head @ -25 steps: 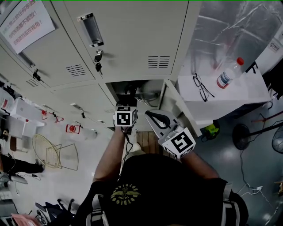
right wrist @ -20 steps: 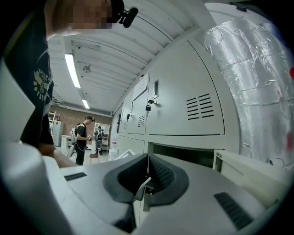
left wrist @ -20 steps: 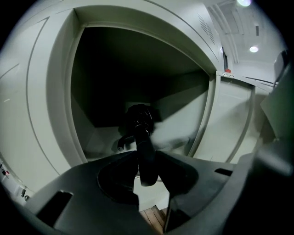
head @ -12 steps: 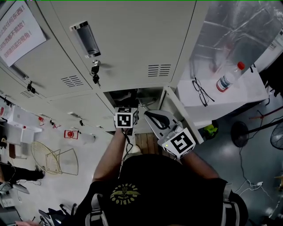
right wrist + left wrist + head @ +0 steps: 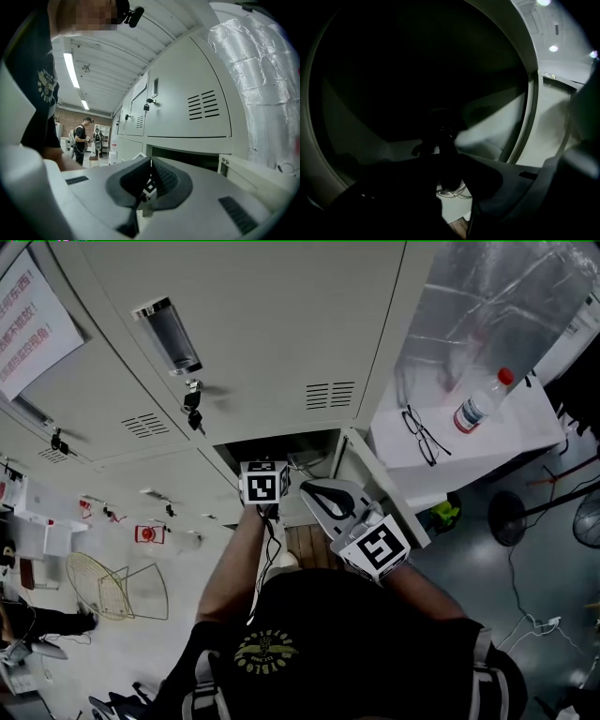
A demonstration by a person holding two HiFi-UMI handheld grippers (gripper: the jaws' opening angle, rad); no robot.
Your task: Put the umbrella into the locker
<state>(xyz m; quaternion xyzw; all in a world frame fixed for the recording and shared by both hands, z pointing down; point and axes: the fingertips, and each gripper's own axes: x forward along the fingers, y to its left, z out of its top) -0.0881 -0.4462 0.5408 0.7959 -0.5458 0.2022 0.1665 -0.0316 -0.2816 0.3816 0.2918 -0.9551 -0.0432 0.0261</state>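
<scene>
A grey bank of lockers (image 5: 281,334) fills my head view, and low in it one open locker (image 5: 281,444) shows a dark mouth, its door (image 5: 380,486) swung out to the right. Beside the door stands a white bench (image 5: 487,442), well apart from the work. I have the left hand-held gripper (image 5: 446,171) pushed into the open locker, its marker cube sitting right at the opening. In the left gripper view its jaws are drawn partway in and closed on the umbrella (image 5: 443,140), a dark, slim shape that runs forward from the jaws into the shadowed compartment. The umbrella is therefore inside the locker's mouth but in my grip, and in that darkness I cannot tell whether its far end rests on the compartment floor. The right hand-held gripper (image 5: 149,178) hangs just outside the opening, near the door's inner edge, jaws pressed together with nothing between the pads. On the bench, a clear bottle (image 5: 475,401) with a red cap stands near a pair of glasses (image 5: 419,434).
</scene>
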